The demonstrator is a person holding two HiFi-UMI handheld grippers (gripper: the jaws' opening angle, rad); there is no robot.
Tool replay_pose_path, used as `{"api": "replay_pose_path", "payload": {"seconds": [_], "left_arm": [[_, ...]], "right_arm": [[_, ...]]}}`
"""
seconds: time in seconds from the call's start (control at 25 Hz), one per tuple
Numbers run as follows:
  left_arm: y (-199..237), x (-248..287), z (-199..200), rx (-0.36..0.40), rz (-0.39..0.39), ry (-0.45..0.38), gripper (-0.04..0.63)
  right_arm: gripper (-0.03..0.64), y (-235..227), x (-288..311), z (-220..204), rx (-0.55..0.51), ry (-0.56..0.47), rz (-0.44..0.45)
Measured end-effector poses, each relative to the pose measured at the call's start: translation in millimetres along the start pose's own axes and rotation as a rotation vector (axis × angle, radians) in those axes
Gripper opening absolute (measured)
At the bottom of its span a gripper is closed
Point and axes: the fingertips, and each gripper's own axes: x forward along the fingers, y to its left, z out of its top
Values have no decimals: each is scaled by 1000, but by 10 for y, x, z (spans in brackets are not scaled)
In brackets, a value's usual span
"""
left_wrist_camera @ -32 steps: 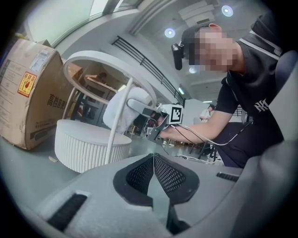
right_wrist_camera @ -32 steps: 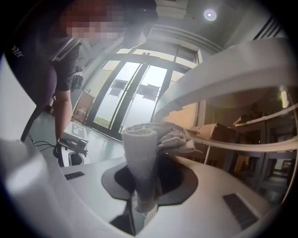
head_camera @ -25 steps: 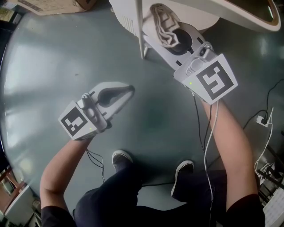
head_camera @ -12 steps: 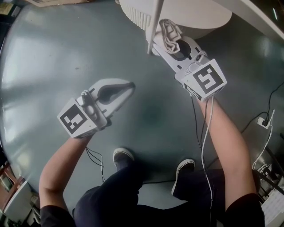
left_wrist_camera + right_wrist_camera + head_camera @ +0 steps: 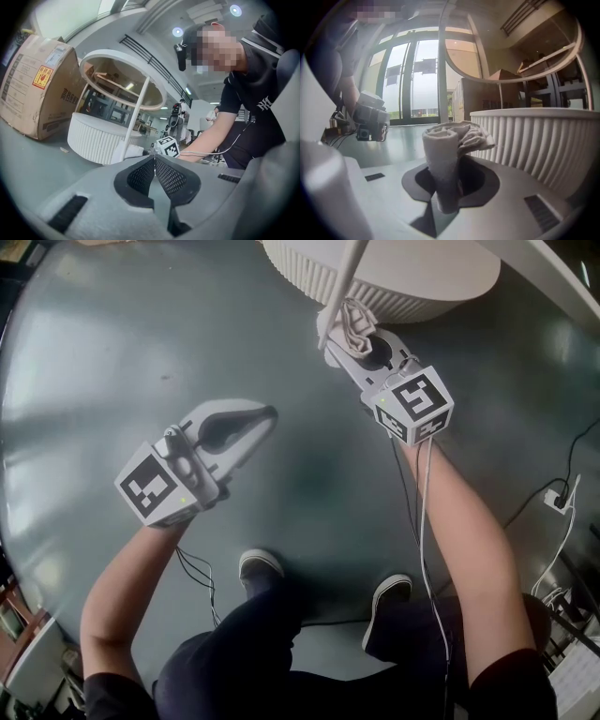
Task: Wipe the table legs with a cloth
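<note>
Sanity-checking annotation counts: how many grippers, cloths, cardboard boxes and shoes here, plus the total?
Grey two-jaw grippers: 2, left gripper, right gripper
Beige rolled cloth: 1
Brown cardboard box: 1
Black white-soled shoes: 2, left shoe, right shoe
Total: 6

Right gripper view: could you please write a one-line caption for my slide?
The right gripper holds a rolled cloth between its jaws, close to the table's white ribbed base.
</note>
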Motion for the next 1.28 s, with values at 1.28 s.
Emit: {"api": "replay_pose_path", "payload": {"seconds": [1.28], "left_arm": [[-302,6,655,74,49,-91,11]], "right_arm": [[79,776,-1033,2038,-230,-102,244]]}}
